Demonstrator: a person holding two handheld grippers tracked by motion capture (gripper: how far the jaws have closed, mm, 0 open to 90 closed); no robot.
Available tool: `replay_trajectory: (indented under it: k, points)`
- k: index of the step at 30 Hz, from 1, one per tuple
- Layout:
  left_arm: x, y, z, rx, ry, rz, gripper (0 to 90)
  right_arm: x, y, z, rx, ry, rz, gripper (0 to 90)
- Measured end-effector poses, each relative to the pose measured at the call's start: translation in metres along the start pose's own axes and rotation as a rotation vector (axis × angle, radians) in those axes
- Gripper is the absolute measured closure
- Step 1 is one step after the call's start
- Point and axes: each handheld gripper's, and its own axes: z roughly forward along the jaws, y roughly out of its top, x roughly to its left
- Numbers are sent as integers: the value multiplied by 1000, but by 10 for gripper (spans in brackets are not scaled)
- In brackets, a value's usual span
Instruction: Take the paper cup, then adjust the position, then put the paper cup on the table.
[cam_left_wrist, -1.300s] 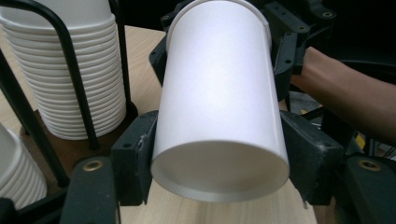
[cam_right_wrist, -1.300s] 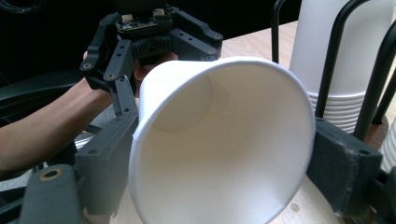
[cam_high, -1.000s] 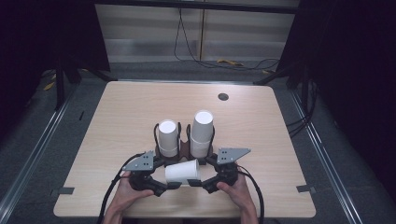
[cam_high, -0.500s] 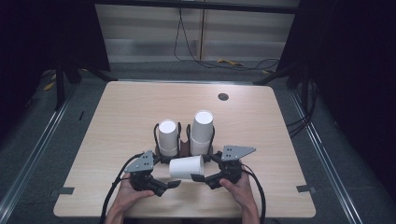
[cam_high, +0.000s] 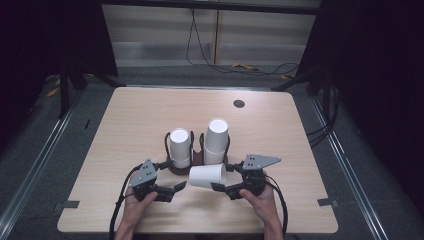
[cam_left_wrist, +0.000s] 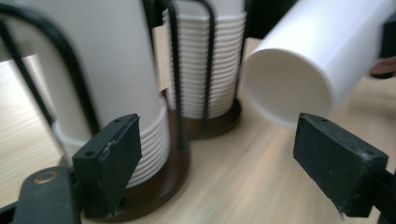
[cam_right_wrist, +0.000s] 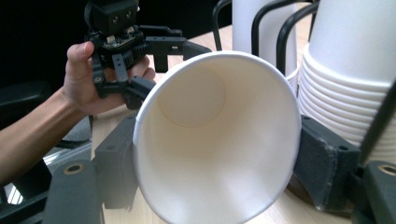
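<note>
While one cup (cam_high: 207, 175) is clamped, two stacks (cam_high: 180, 148)

Wooden table (cam_high: 130, 115) — small dark disc (cam_high: 239, 103) far side.

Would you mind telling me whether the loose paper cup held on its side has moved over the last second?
Yes. The paper cup has shifted right and slightly away from the person, closer to the cup holder, gripped by the right gripper.

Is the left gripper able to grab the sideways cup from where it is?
Probably yes. The left gripper is open beside the loose cup, which the right gripper holds, with nothing between them.
</note>
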Motion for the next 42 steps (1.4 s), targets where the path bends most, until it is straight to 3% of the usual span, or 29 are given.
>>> replay_trajectory:
  k: [5,7,9,14,16,21,26,30,35,38,42]
  points:
    - [-1,-2,3,9,33,-10,153,4,1,-8,36,-24,5,248]
    - [-1,-5,3,-13,53,0,154,6,1,-13,46,-36,6,248]
    - [0,-10,1,-38,67,-31,155,8,1,-18,61,-48,6,248]
    - [-1,-10,-1,-38,103,-16,156,10,0,-32,80,-96,20,250]
    - [-2,-11,-1,-40,135,-6,155,10,0,-36,103,-143,36,252]
    - [-5,-14,-5,-100,197,6,155,8,-1,-41,205,-246,68,252]
    - [-8,-15,-7,-111,256,7,155,4,3,-52,244,-338,112,256]
    - [-5,-15,-7,-113,259,-9,155,-2,9,-55,273,-391,128,257]
    - [-6,-15,-7,-115,253,2,155,-14,18,-52,315,-399,139,257]
    - [-6,-15,-8,-115,258,-10,155,-20,24,-52,312,-404,147,257]
    - [-7,-15,-8,-122,253,-5,156,-28,30,-58,332,-438,168,257]
